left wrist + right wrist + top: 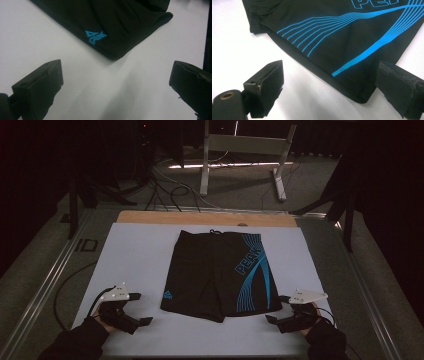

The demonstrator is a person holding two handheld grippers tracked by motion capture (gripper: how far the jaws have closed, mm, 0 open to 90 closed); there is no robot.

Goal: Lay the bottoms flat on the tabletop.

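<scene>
So a pair of black shorts (220,272) with blue stripes is being laid out flat in the middle of the white table cover (140,250), waistband and drawstring pointing away from the person, leg hems facing the near edge. The left gripper (141,309) is being held just off the hem corner carrying the small blue logo, near it but apart, with bare white cover being left between the tips and the cloth. In the left gripper view the jaws are being kept wide open with nothing between them; the logo corner of the shorts (110,27) is being seen ahead and above the gap, well clear of both fingertips (42,82). The right gripper (278,308) is being held at the opposite hem corner, on the striped leg, and it's a lot closer. In the right gripper view its jaws are being spread wide too, nothing being gripped, and the hem corner of the shorts (352,50) is being reached into the gap, its tip just beside the fingertips (397,85) on the right of that view; whether it's being touched can't be told. The other pad is being kept over bare white cover, apart from the fabric.
</scene>
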